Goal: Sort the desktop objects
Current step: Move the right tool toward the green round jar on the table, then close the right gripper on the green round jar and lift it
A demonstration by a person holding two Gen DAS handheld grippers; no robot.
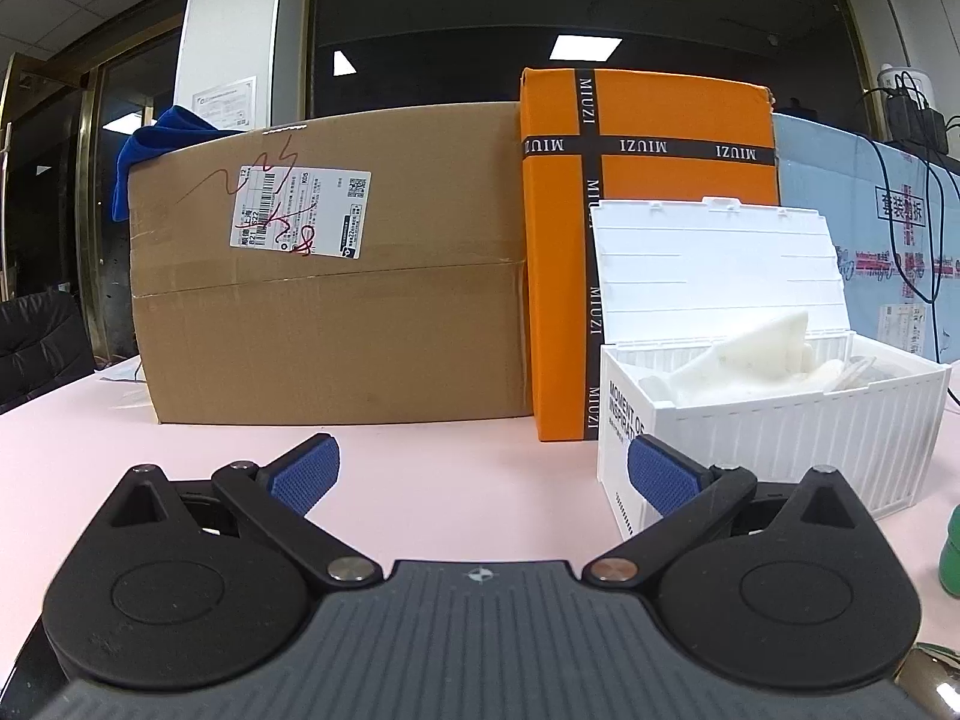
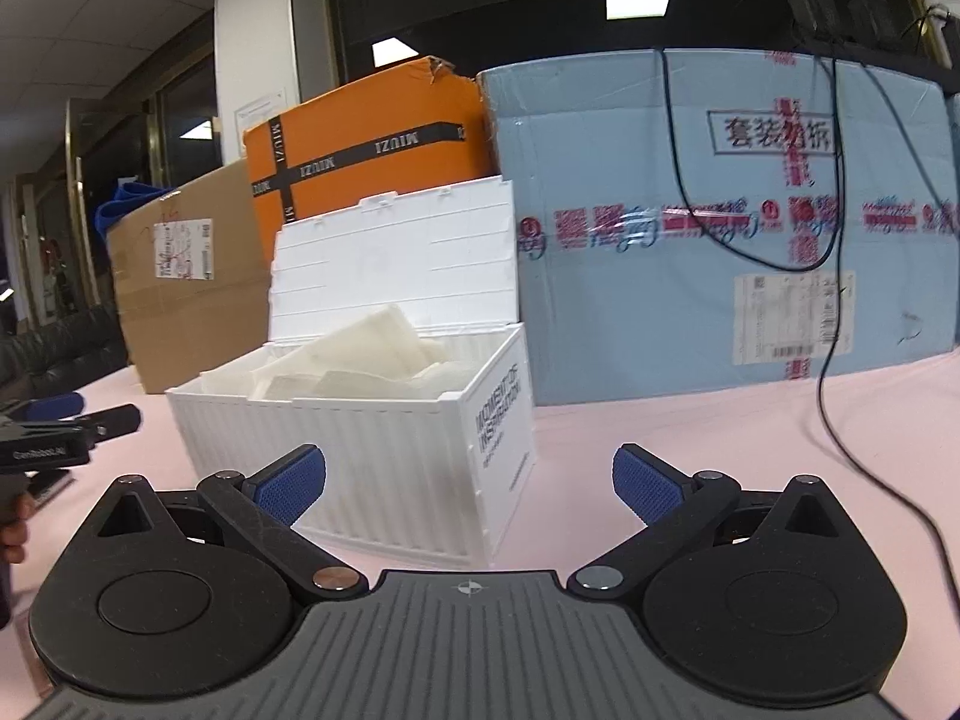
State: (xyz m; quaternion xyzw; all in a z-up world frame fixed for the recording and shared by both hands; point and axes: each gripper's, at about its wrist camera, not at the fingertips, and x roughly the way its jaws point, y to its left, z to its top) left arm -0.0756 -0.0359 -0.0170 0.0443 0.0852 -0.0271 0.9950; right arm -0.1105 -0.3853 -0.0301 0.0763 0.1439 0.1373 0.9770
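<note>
- Bin [image 1: 774,420], one: white, lid up, on pink table [image 1: 420,468] before the cartons; pale packets [image 1: 756,360] inside.
- Cartons, three: brown [image 1: 330,300], orange [image 1: 648,180], blue [image 2: 720,228], side by side.
- Grippers, two: left [image 1: 483,471] spread, empty; right [image 2: 469,483] spread, empty, bin corner between its fingers.
- Left view only: green item [image 1: 949,552] at right edge.
- Right view only: a hand [image 2: 15,531] at left edge.

We see an evenly lit indoor scene, bright from ceiling panels [image 1: 585,48] that mirror in the dark window [image 1: 480,12] behind. Shadows on the pink table [image 1: 450,480] are soft and faint. Both views bow strongly at the edges. The left wrist view is sharp; the right wrist view smears, most on the blue box [image 2: 720,210] and its print.
</note>
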